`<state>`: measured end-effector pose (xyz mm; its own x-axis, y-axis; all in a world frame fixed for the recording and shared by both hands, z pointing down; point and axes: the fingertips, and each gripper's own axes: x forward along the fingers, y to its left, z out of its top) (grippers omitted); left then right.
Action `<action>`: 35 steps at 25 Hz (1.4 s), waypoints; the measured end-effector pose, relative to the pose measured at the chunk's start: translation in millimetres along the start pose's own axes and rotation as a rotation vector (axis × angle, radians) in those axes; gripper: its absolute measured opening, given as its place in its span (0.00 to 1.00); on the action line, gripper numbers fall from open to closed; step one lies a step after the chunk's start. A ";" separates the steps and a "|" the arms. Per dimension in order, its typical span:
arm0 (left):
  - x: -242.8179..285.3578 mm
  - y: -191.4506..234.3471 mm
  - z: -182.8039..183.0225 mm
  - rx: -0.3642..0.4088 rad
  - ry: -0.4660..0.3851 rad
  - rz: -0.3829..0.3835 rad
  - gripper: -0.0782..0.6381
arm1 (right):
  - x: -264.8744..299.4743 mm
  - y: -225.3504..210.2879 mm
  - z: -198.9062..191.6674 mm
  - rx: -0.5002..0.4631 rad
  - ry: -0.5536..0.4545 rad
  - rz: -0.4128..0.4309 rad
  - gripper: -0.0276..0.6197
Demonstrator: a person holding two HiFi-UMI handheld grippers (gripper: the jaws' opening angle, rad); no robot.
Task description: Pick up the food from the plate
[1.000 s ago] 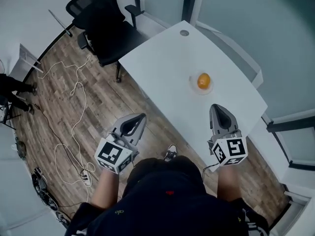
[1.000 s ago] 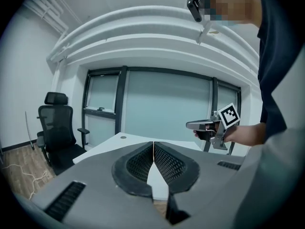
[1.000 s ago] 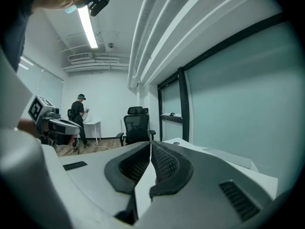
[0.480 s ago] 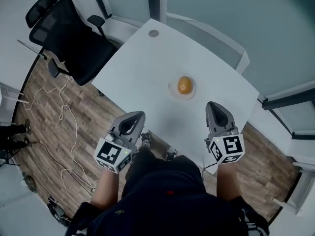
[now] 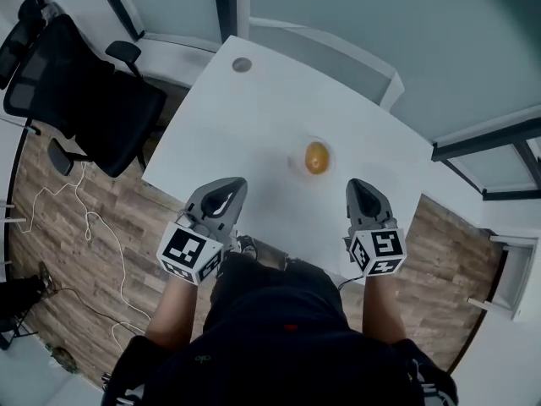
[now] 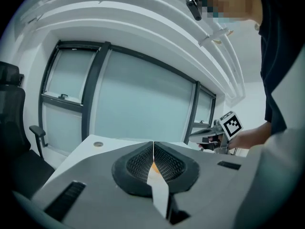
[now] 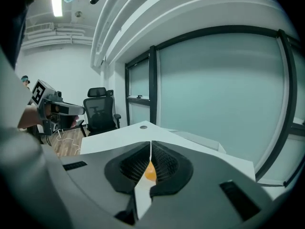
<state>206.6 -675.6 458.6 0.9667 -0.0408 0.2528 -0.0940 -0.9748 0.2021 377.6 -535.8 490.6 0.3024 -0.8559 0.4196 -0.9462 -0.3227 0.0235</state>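
White table (image 5: 254, 108) in a glass-walled office, wood floor (image 5: 76, 227) and a black chair (image 5: 76, 100) off to my left. Big change in the last second: I've swung round and stepped in, so the table that sat off to the right at an angle is now pretty much square in front of me. The food (image 5: 317, 156), a round orange thing on its plate (image 5: 295, 164), used to be up beyond my right gripper (image 5: 361, 191). Now it's out ahead between that one and my left gripper (image 5: 226, 189), a bit nearer the right. Both tips are over the near part of the table but well short of the plate, touching nothing. Fingers on both are pressed together with nothing in them, same as before, so I reckon this is just the approach. I'm lined up, but 1 of the 2 has to spread before it can go round the food. Stuff I can't make out: what the food really is, since it's small from the head view, and each gripper view only shows a sliver of orange through the slit below the closed tips. The plate is pale on a white top, so its rim barely shows. My own body covers the table's near edge, and the chair is cut off at the frame's edge.
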 end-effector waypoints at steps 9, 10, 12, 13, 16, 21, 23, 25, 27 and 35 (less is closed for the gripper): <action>11.4 14.3 -26.3 -0.036 0.074 -0.068 0.14 | 67.9 -2.2 -52.5 0.018 0.155 -0.065 0.33; 10.7 13.6 -29.9 -0.037 0.086 -0.067 0.14 | 77.9 -3.0 -60.6 0.023 0.167 -0.064 0.39; 12.1 11.4 -34.8 -0.030 0.108 -0.064 0.14 | 96.7 -7.8 -74.5 0.034 0.191 -0.069 0.45; 13.9 10.4 -36.4 -0.030 0.117 -0.062 0.14 | 105.5 -10.3 -81.2 0.039 0.206 -0.068 0.49; 16.3 7.9 -40.9 -0.039 0.135 -0.051 0.14 | 128.5 -13.7 -100.0 0.057 0.247 -0.052 0.57; 9.3 10.9 -47.3 -0.028 0.180 -0.023 0.14 | 165.2 -19.7 -127.8 0.087 0.311 -0.040 0.60; 5.7 14.8 -46.3 -0.014 0.179 0.002 0.14 | 177.6 -24.0 -137.3 0.096 0.334 -0.047 0.60; 0.6 18.0 -45.6 -0.005 0.175 0.026 0.14 | 185.4 -27.1 -146.2 0.099 0.359 -0.065 0.60; -5.1 20.6 -45.2 -0.002 0.179 0.046 0.14 | 188.0 -28.5 -150.4 0.105 0.369 -0.087 0.60; 0.7 5.1 -28.0 0.027 0.149 0.036 0.14 | 155.0 -28.0 -100.0 0.111 0.202 -0.055 0.60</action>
<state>200.1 -674.4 486.3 0.9164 -0.0450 0.3978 -0.1199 -0.9789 0.1655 439.4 -619.1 645.7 0.3131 -0.7410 0.5941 -0.9071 -0.4187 -0.0441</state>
